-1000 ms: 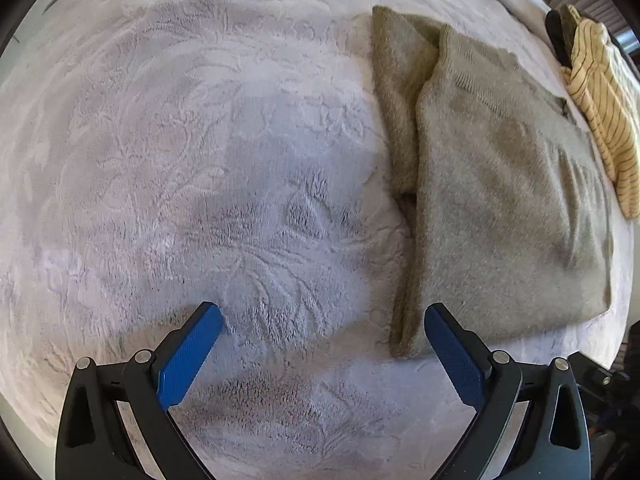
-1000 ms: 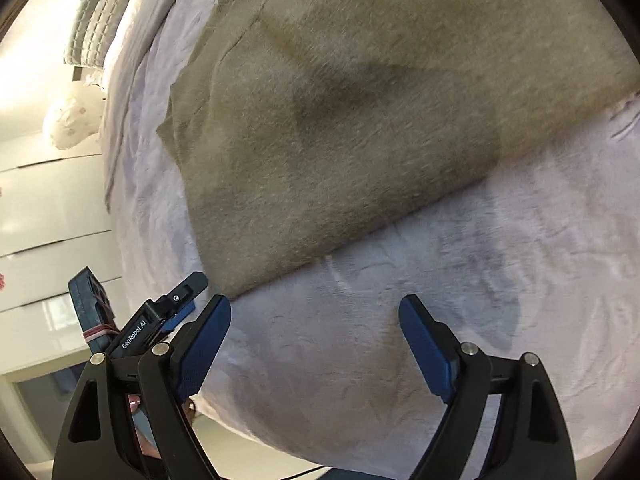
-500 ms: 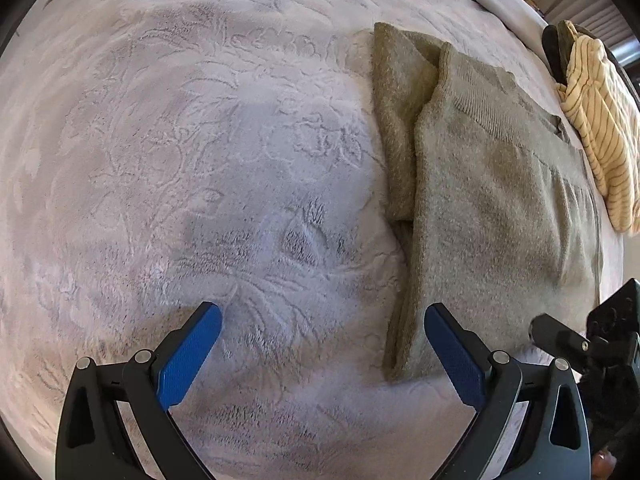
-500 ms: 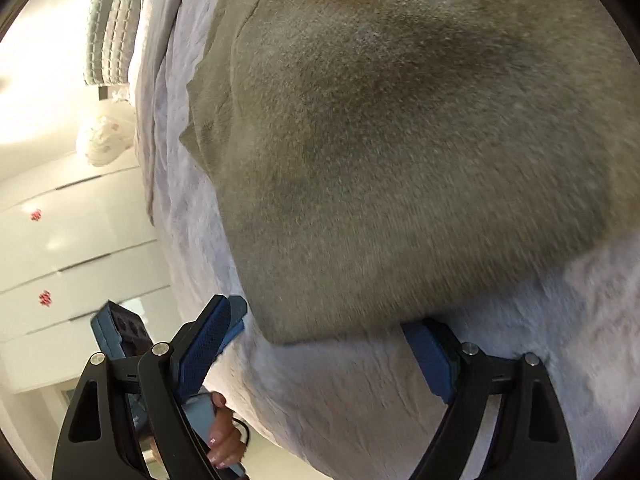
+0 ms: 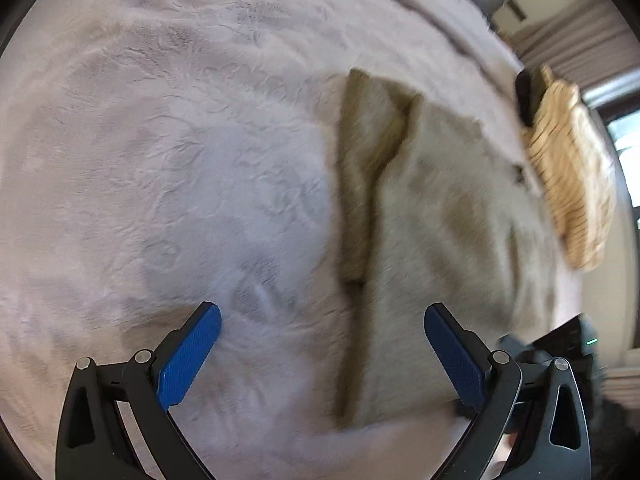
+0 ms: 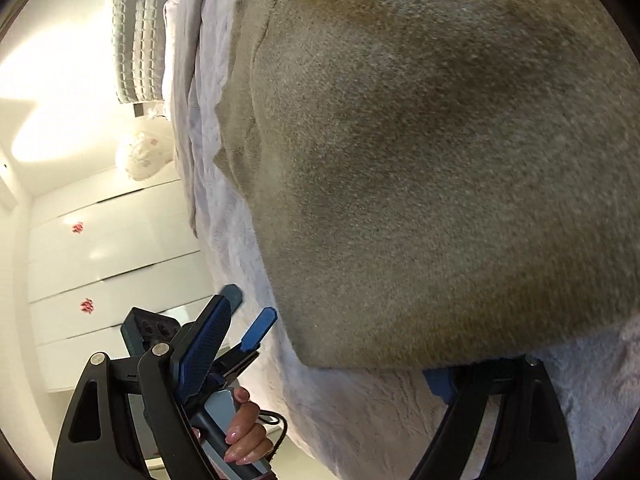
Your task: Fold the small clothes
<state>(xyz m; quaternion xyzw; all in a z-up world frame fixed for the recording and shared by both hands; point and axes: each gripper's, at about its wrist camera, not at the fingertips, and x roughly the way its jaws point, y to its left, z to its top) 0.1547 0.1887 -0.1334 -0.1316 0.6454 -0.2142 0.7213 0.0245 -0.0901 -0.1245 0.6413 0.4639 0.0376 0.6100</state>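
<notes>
Nearest the right wrist camera, the right claw (image 6: 320, 364) is spread wide, and the bottom hem of the olive knit sweater (image 6: 440, 160) drapes over its far finger so that only a sliver of blue pad shows beneath the cloth. The other finger stands clear of the fabric, off the side of the bed. Nothing is pinched yet. If this claw closes as it stands, it may catch only the top layer, or take the fuzzy blanket (image 6: 360, 420) along with the hem, and then the lift would drag the bedding and skew the fold.

The left claw (image 5: 320, 356) is also spread and empty, hovering above the blanket (image 5: 160, 160) with the sweater's (image 5: 440, 240) left folded edge running up between its fingers. That view is smeared with motion, so how close its pads are to the cloth cannot be told. A grab made while moving fast could miss the corner, or bunch the tucked-in sleeve (image 5: 368, 168) out of its fold.

The sweater lies flat near the bed's edge, so a one-sided pull by either claw could slide it toward the drop.

Further off, a striped yellow garment (image 5: 568, 184) lies just beside the sweater's collar end; a fold carried too far that way could land on it.
</notes>
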